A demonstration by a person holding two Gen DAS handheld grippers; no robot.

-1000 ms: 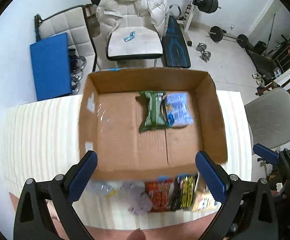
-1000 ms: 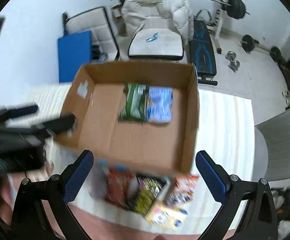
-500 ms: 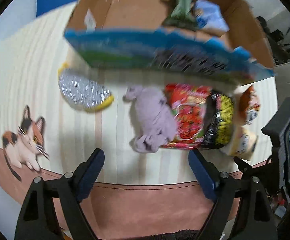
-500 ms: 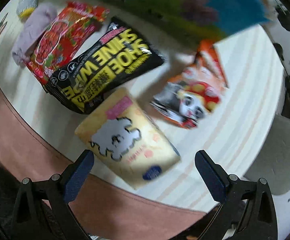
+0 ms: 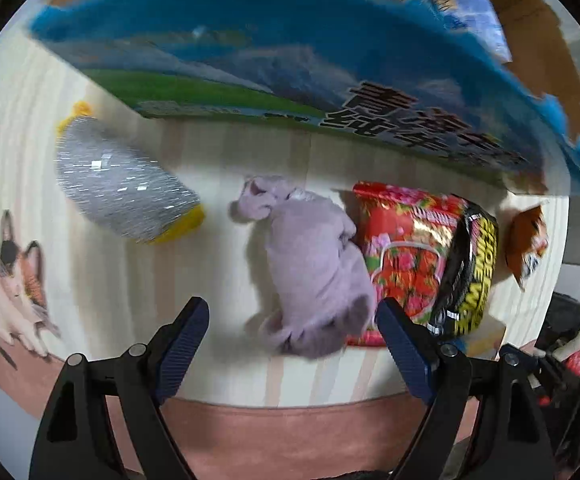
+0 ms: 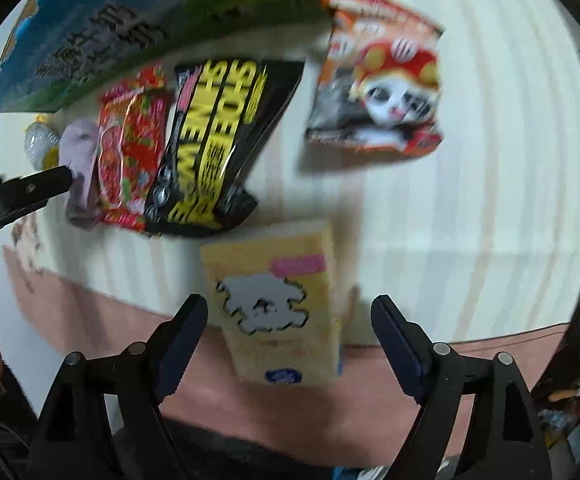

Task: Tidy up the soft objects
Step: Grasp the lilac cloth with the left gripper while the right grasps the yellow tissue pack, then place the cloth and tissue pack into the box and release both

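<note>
Soft lilac cloth [image 5: 314, 268] lies crumpled on our striped table [image 5: 122, 280] between the left gripper's [image 5: 292, 326] spread fingers, beside a crinkly red packet [image 5: 406, 248]; the cardboard box [image 5: 530, 4] holds green and blue packs. From the right wrist, we note the right gripper [image 6: 290, 322] gaping over a yellow pack [image 6: 282, 300], empty.

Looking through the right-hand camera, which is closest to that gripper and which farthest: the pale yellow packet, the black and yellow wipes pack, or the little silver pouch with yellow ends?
From the right gripper, jaws open:
1. Pale yellow packet, directly between the jaws at the table's near edge.
2. Black and yellow wipes pack, further in, to the left.
3. Silver pouch with yellow ends, far left, beyond the lilac cloth.
</note>
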